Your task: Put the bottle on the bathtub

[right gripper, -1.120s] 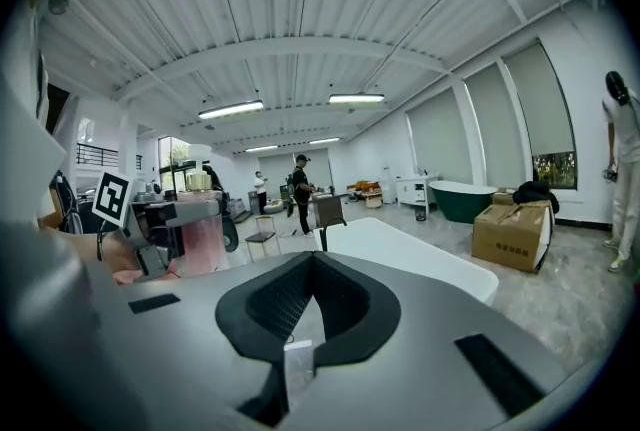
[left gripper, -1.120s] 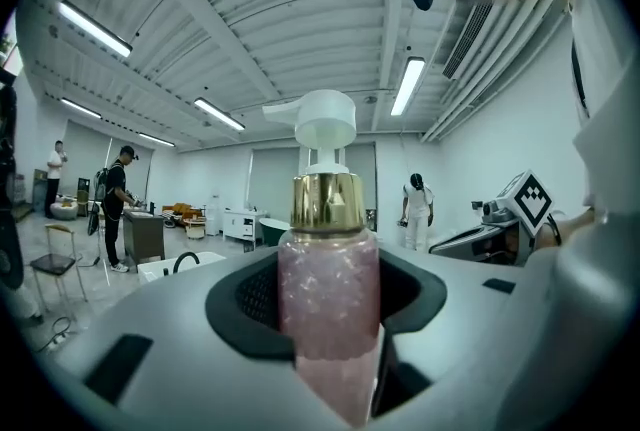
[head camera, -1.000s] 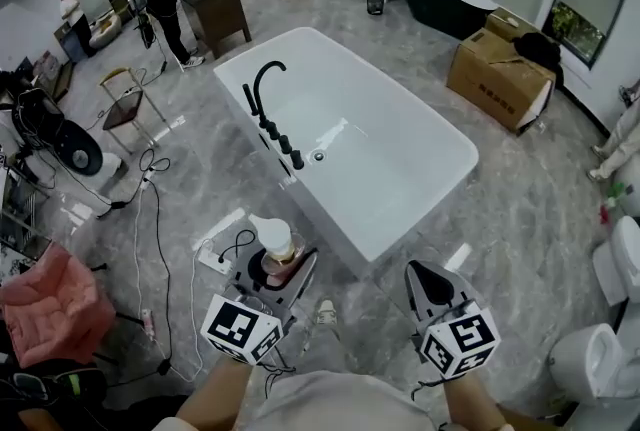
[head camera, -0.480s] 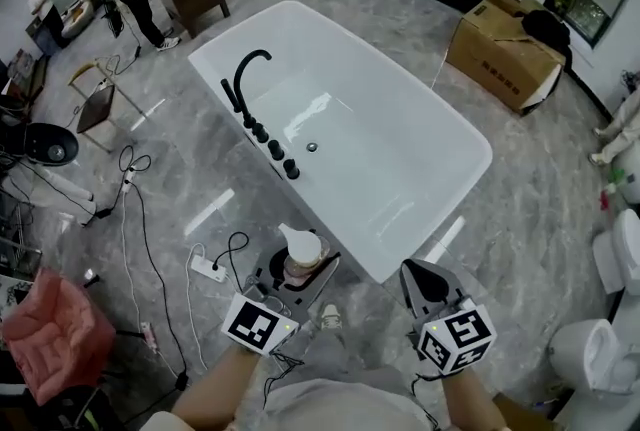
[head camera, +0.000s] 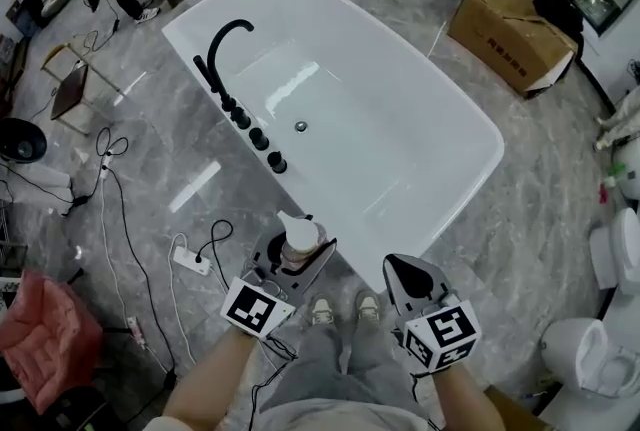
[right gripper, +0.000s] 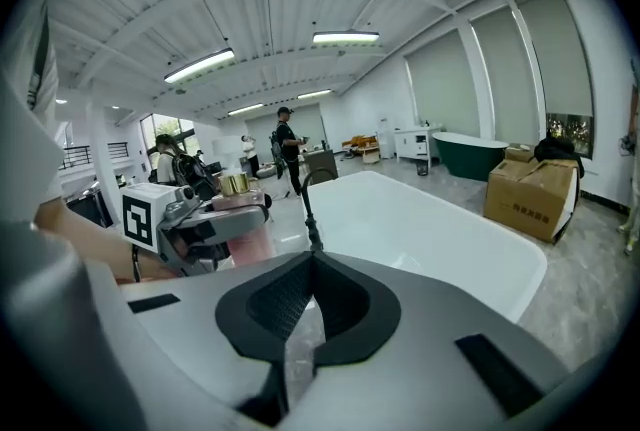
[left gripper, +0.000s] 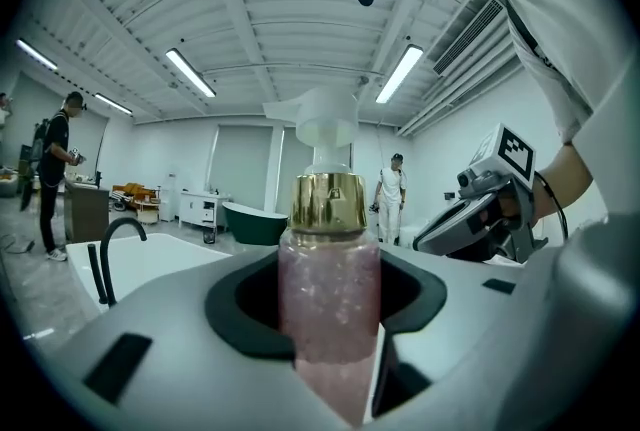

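White bathtub on grey marble floor; black faucet on its left rim. Left gripper: jaws clamped on pink bottle, gold collar, white pump, upright, over floor just short of tub's near end. Right gripper: jaws together, nothing between, near tub's near corner.

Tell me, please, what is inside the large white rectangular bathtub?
The white bathtub holds only a small round drain on its bare floor. The pink gold-collared pump bottle is outside it, clamped in the left gripper. Nothing hides the basin from the head view.
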